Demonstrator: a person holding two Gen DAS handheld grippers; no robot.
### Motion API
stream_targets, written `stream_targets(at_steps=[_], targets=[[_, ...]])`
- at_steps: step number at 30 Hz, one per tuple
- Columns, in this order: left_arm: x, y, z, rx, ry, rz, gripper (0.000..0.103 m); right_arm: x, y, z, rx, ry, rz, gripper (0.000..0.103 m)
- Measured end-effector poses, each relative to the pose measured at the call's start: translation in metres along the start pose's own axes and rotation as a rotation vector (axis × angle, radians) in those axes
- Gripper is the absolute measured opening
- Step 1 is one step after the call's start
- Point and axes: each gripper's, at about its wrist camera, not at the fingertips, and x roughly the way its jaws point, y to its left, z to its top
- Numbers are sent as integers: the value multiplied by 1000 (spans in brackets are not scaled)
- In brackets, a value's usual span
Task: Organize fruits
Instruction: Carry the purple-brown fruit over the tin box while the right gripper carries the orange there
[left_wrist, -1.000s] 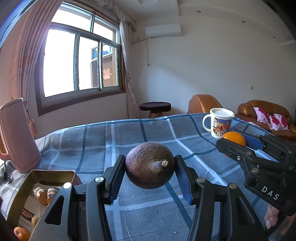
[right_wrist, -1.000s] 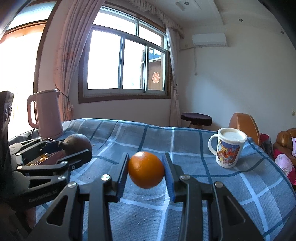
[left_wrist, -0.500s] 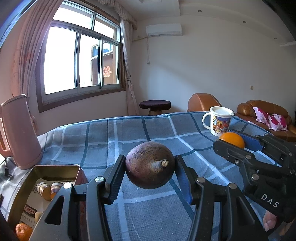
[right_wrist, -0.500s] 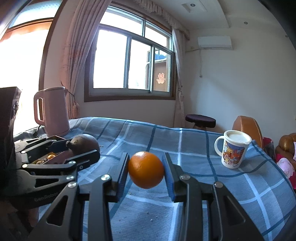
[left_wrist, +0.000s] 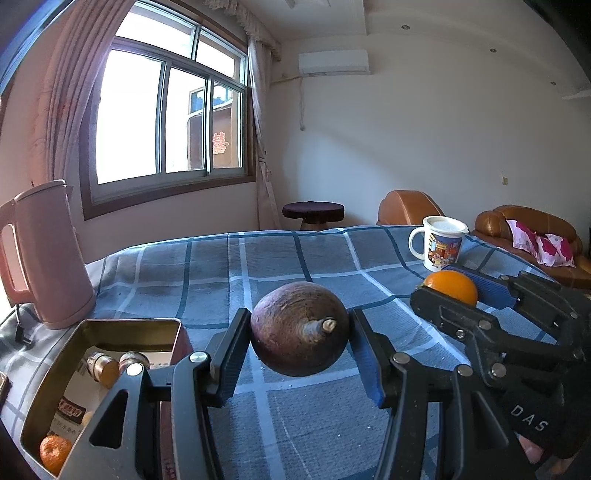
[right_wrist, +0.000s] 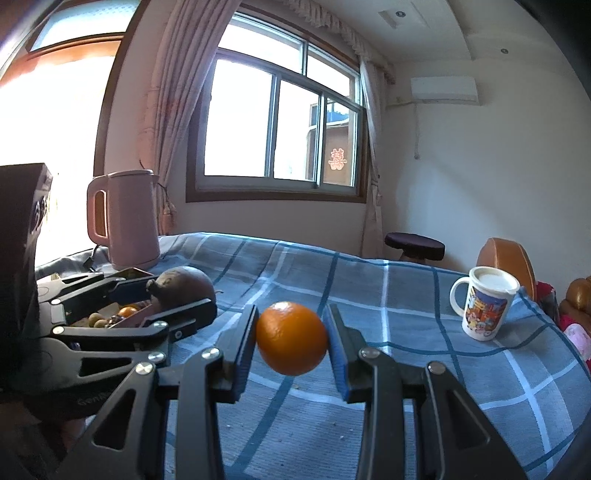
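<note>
Daylight floods in through the window ahead of me, blown out to pure white at the left of my right view. The room is bright, the walls evenly lit. Soft shadows fall on the checked cloth. Both views are sharp, though fisheye bending curves the edges and darkens the corners.

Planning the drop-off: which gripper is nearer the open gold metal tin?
Left. The left gripper, clamping the purple-brown round fruit, is right beside the gold metal tin; the right gripper, holding the orange, is farther off.
</note>
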Motion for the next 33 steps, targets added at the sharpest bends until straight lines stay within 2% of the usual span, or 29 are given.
stream_targets(at_steps=[33], targets=[[-47, 57, -7, -71, -27, 78, 55, 5, 51, 15, -48, -14, 103, 39]])
